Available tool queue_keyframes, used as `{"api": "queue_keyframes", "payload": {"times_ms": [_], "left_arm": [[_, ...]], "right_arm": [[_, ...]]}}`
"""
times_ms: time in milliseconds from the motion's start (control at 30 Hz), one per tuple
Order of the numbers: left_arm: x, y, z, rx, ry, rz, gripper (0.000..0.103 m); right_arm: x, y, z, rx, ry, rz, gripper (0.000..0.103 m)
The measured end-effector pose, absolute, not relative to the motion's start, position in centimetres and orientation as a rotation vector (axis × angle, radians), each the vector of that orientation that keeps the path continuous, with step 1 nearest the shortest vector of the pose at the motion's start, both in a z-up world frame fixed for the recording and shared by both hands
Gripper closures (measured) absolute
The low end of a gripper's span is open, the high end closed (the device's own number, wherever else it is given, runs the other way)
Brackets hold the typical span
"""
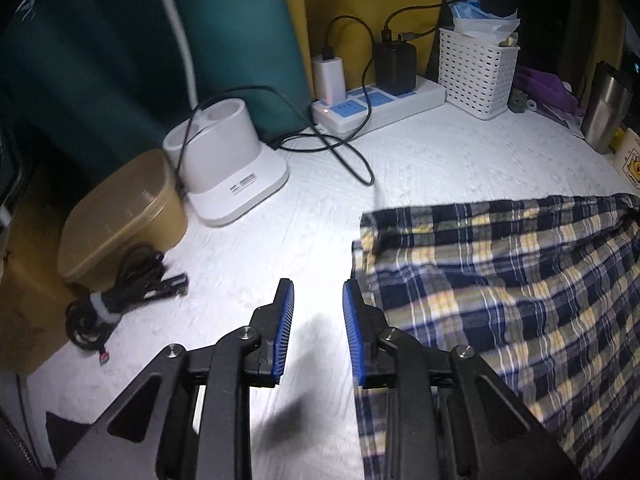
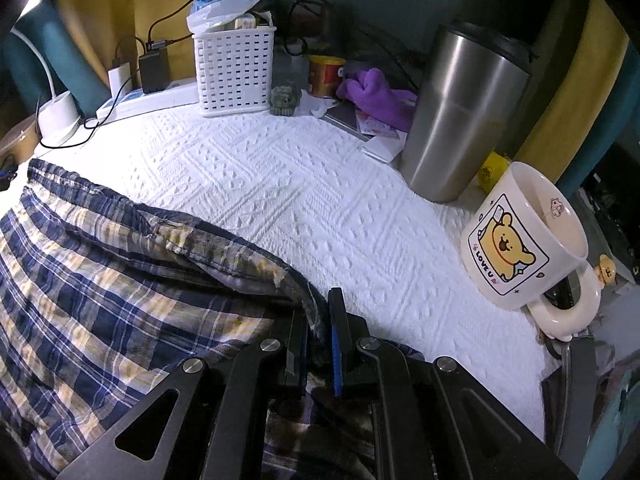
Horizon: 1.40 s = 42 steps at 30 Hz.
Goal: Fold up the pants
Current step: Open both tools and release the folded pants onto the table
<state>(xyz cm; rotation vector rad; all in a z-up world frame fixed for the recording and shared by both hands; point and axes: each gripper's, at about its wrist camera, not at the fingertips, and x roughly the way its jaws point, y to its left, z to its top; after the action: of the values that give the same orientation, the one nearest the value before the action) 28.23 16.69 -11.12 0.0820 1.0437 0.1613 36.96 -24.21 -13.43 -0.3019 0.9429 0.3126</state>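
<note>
Item: plaid pants, lying on the white textured desk cover; I see one side folded over the rest.
My left gripper: fingers spread, holding nothing, just beside the pants' edge.
My right gripper: fingers pinching a gathered fold of the pants.
Along the back: white basket, power strip, steel tumbler.
Right side: bear mug.

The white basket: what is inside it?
Inside the white basket, a blue-and-white plastic packet and small yellowish items stick out above the rim; anything lower is hidden.
</note>
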Motion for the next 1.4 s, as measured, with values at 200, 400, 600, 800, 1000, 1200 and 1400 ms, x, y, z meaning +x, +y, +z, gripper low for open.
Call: {"api": "queue_keyframes", "payload": {"times_ms": [200, 400, 600, 800, 1000, 1200, 1400], "left_arm": [[25.8, 17.2, -10.3, 0.044, 1.031, 0.185, 0.075], [23.4, 16.7, -9.1, 0.032, 0.996, 0.175, 0.064], [21.2, 16.2, -8.0, 0.019, 0.956, 0.159, 0.064], [19.3, 15.6, -7.2, 0.008, 0.918, 0.141, 0.063], [17.6, 14.7, -6.5, 0.011, 0.888, 0.120, 0.063], [16.0, 13.6, -6.3, 0.008, 0.850, 0.092, 0.063], [14.4, 12.4, -6.4, 0.003, 0.842, 0.074, 0.063]], "right_arm": [[35.5, -24.2, -12.1, -0.290, 0.920, 0.304, 0.052], [33.7, -24.5, -10.1, -0.262, 0.876, 0.305, 0.007], [31.6, -24.5, -8.6, -0.270, 0.850, 0.298, 0.007], [29.3, -24.3, -7.3, -0.272, 0.824, 0.312, 0.007], [27.1, -24.2, -5.9, -0.270, 0.792, 0.318, 0.007], [25.3, -24.4, -4.9, -0.270, 0.767, 0.327, 0.007], [23.5, -24.8, -5.1, -0.270, 0.768, 0.336, 0.007]]}}
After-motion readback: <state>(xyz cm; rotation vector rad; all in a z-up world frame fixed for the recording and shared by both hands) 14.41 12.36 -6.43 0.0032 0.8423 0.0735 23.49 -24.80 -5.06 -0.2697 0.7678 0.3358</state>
